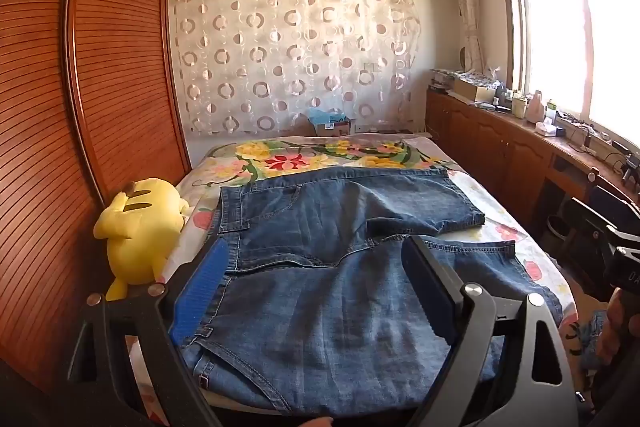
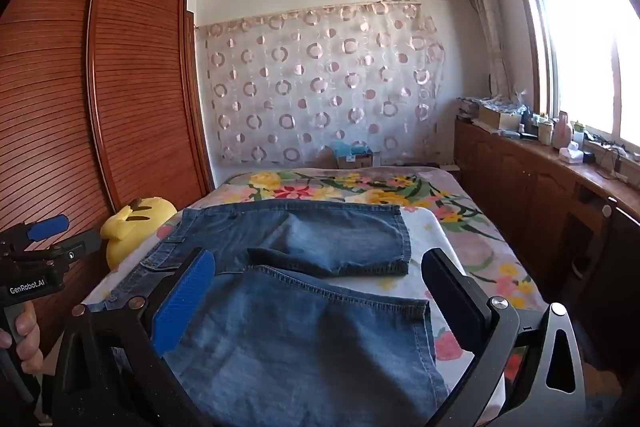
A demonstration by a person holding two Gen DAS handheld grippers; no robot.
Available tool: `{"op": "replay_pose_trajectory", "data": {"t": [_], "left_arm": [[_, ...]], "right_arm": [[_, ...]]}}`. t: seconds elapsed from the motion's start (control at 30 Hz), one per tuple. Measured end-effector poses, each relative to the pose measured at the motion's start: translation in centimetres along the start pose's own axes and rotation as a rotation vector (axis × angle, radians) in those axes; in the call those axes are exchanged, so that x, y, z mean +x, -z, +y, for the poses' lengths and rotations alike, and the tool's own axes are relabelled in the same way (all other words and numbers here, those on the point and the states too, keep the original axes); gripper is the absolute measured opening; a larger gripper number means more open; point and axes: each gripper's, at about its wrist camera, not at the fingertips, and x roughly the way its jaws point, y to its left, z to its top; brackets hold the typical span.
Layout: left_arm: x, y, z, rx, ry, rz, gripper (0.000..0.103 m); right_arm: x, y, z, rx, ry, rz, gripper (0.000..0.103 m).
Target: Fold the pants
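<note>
Blue denim shorts (image 1: pixel 332 267) lie spread flat on the flowered bed sheet (image 1: pixel 304 157), waistband to the left, both legs pointing right. My left gripper (image 1: pixel 320 251) is open and empty, hovering above the waist and seat area. My right gripper (image 2: pixel 320 263) is open and empty, hovering above the near leg (image 2: pixel 304 339); the far leg (image 2: pixel 344 235) lies beyond it. The left gripper also shows at the left edge of the right wrist view (image 2: pixel 60 231), held in a hand.
A yellow plush toy (image 1: pixel 140 227) sits at the bed's left edge against the wooden wardrobe (image 1: pixel 80 87). A wooden cabinet run (image 1: pixel 520 147) with clutter lines the right wall under the window. A box (image 1: pixel 332 125) stands past the bed's far end.
</note>
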Motion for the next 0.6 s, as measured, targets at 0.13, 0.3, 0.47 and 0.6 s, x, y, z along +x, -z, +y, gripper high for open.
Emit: {"op": "replay_pose_trajectory", "data": {"t": [0.13,0.3,0.47,0.6], "left_arm": [[0.02,-0.02,-0.06,0.016,-0.009,0.001,0.089],[-0.01,-0.01,-0.03,0.012,-0.009,-0.005,0.089],[-0.03,-0.01,-0.07,0.013,-0.012,-0.007,0.089],[-0.05,-0.01,-0.10,0.012,-0.011,-0.007,0.089]], "right_arm": [[0.17,0.15,-0.17,0.038,-0.010,0.018,0.103],[0.20,0.14,0.05,0.019,0.000,0.022,0.103],[0.11,0.12,0.12,0.016,-0.001,0.018,0.103],[0.16,0.05,-0.21,0.023,-0.007,0.018,0.103]]}}
